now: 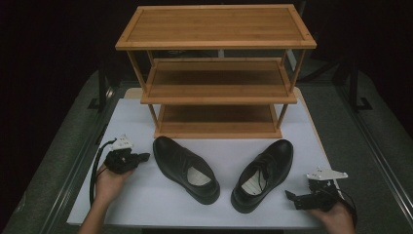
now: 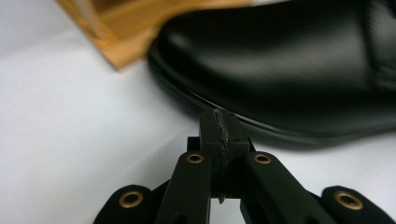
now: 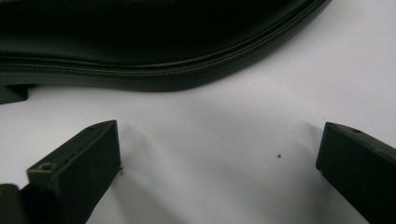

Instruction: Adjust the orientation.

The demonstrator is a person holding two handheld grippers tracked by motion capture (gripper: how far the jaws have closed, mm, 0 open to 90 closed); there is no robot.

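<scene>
Jaws of your left gripper [image 2: 219,140] pressed together, nothing between, tips just short of left black dress shoe [image 1: 186,168]. Your right gripper [image 3: 219,154] jaws spread wide, empty, right black dress shoe [image 1: 262,174] just beyond. Both shoes on white tabletop [image 1: 146,195], before three-tier bamboo shoe rack [image 1: 216,73].

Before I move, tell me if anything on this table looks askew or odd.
The two black shoes lie splayed rather than as a neat pair: the left shoe has its toe toward the rack and angles left, while the right shoe angles right. Both stand upright on the white table. Nothing looks spilled or damaged.
</scene>
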